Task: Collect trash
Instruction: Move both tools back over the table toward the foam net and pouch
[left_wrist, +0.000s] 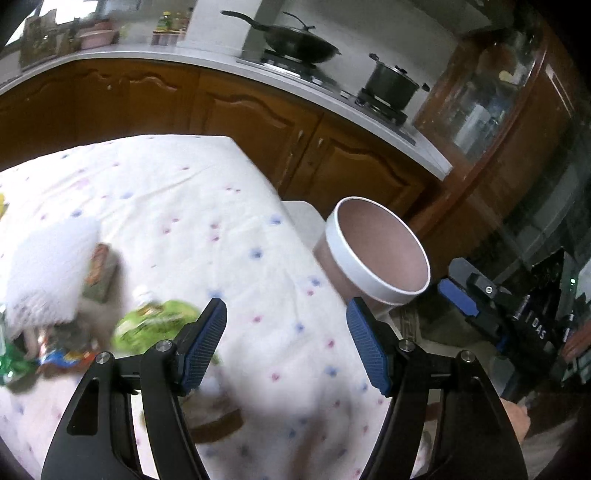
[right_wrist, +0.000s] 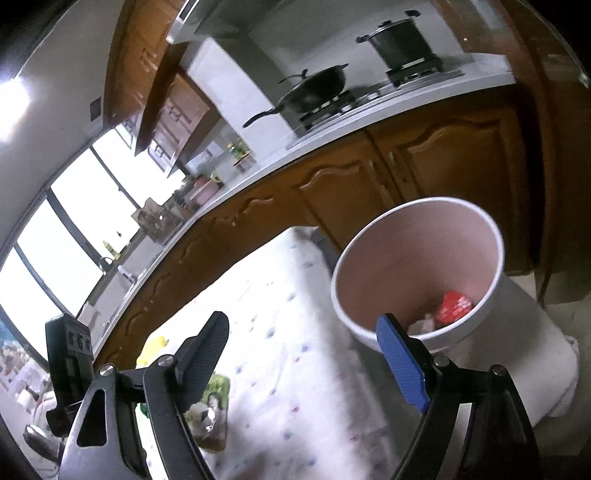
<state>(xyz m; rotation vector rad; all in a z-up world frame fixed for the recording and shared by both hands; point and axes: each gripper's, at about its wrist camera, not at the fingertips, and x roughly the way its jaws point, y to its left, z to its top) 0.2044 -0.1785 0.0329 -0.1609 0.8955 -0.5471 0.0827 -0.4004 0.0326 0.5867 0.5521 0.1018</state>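
Observation:
A pink trash bin with a white rim (left_wrist: 380, 251) stands beside the table's right edge; in the right wrist view the bin (right_wrist: 417, 266) holds a red wrapper (right_wrist: 453, 305) and pale scraps. Trash lies on the flowered tablecloth (left_wrist: 207, 229): a green bottle (left_wrist: 155, 321), a small carton (left_wrist: 101, 271), a white padded pack (left_wrist: 48, 269) and colourful wrappers (left_wrist: 55, 356). My left gripper (left_wrist: 286, 332) is open and empty above the cloth. My right gripper (right_wrist: 306, 354) is open and empty, just short of the bin; it also shows in the left wrist view (left_wrist: 465, 299). The green bottle (right_wrist: 216, 391) lies under its left finger.
A wooden kitchen counter (left_wrist: 258, 107) runs behind the table, with a wok (left_wrist: 299, 44) and a pot (left_wrist: 391, 83) on the stove. A glass-door cabinet (left_wrist: 495, 96) stands to the right. A white stool (right_wrist: 532, 343) sits under the bin. Windows (right_wrist: 55, 236) are at the left.

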